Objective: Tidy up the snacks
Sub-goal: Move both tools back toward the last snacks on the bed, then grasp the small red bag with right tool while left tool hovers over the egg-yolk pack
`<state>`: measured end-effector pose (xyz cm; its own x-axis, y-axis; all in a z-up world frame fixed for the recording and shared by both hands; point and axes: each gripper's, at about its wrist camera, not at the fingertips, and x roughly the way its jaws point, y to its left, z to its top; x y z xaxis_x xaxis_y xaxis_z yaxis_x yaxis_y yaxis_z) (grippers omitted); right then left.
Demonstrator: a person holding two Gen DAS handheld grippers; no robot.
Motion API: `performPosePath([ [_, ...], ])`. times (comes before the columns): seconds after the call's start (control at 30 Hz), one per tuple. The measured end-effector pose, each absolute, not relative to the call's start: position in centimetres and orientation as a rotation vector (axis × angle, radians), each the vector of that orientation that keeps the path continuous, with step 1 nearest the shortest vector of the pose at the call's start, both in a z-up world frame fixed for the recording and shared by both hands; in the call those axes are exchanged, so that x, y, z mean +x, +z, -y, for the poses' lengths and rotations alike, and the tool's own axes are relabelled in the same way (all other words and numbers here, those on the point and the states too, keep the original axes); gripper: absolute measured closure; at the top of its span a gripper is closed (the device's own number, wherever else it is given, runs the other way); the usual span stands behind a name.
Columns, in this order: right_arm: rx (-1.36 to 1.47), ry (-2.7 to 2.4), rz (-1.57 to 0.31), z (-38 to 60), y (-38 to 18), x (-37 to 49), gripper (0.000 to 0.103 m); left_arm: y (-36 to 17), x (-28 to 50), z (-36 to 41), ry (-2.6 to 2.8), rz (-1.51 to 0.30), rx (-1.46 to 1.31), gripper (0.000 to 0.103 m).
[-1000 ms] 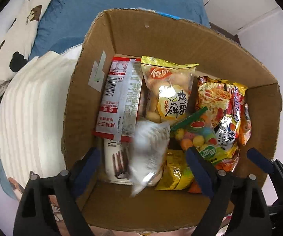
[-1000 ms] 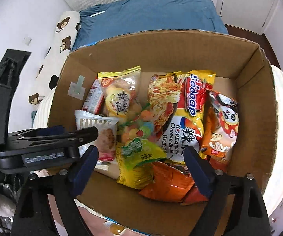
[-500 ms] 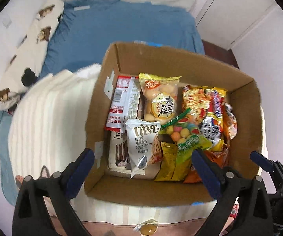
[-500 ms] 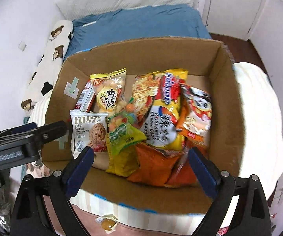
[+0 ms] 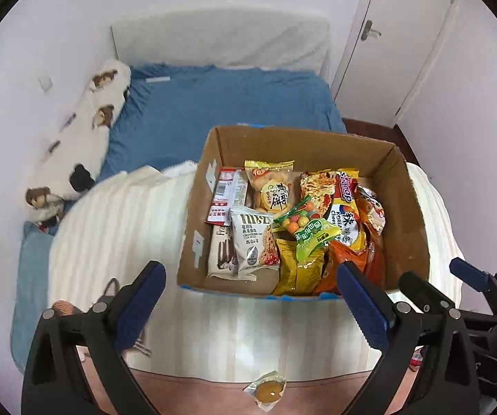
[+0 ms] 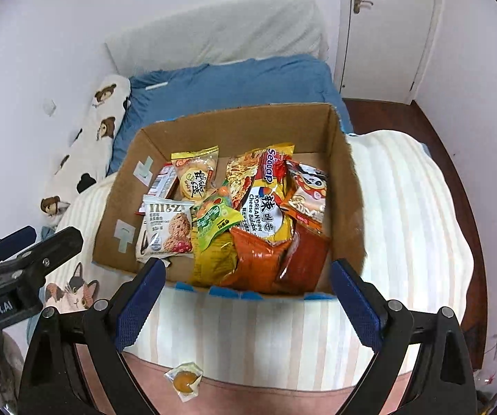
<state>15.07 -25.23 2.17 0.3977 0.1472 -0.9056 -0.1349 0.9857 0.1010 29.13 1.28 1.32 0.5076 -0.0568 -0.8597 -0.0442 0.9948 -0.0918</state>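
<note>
left gripper [image 5: 248, 295] low centre, jaws wide, empty | right gripper [image 6: 245, 290] likewise wide, empty | snacks packed upright in cardboard box [image 5: 411, 228] mid-frame, labels readable | one wrapped candy [image 5: 268, 388] loose at bottom, probably next

Home bedroom, bed [image 5: 221, 103], pillow [image 5: 75, 152], door [image 5: 397, 41]

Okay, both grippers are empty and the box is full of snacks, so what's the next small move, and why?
Probably lower the right gripper toward the small wrapped snack lying outside the cardboard box, near the edge of the bed. Both it and the left gripper are open and empty, short of the box, and this looks like the only snack not yet inside. It sits closest to the right gripper.
</note>
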Motion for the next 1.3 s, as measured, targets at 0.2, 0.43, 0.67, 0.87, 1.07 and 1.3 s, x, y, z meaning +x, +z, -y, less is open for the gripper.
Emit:
performPosePath([
  [0.2,0.016,0.17,-1.085,26.2,4.5,11.4,0.005,3.2,25.5,-0.3,-0.024,-0.975,-0.083,0.001],
  [0.43,0.133,0.207,-1.078,28.6,5.3,7.5,0.005,3.5,22.3,0.4,-0.052,-0.948,-0.101,0.001],
  [0.67,0.292,0.148,-1.148,34.3,2.2,2.5,0.005,-1.7,19.2,0.7,-0.053,-1.04,-0.127,0.001],
  [0.87,0.405,-0.041,-1.26,41.4,-4.1,0.4,0.005,-8.7,18.5,0.5,-0.029,-1.205,-0.176,0.001],
  [1.07,0.519,-0.166,-1.359,46.0,-11.1,0.4,0.007,-14.5,18.2,1.3,-0.019,-1.339,-0.19,0.001],
  [1.3,0.594,-0.221,-1.443,47.1,-17.3,1.4,0.041,-18.8,18.1,2.0,-0.007,-1.452,-0.216,0.001],
])
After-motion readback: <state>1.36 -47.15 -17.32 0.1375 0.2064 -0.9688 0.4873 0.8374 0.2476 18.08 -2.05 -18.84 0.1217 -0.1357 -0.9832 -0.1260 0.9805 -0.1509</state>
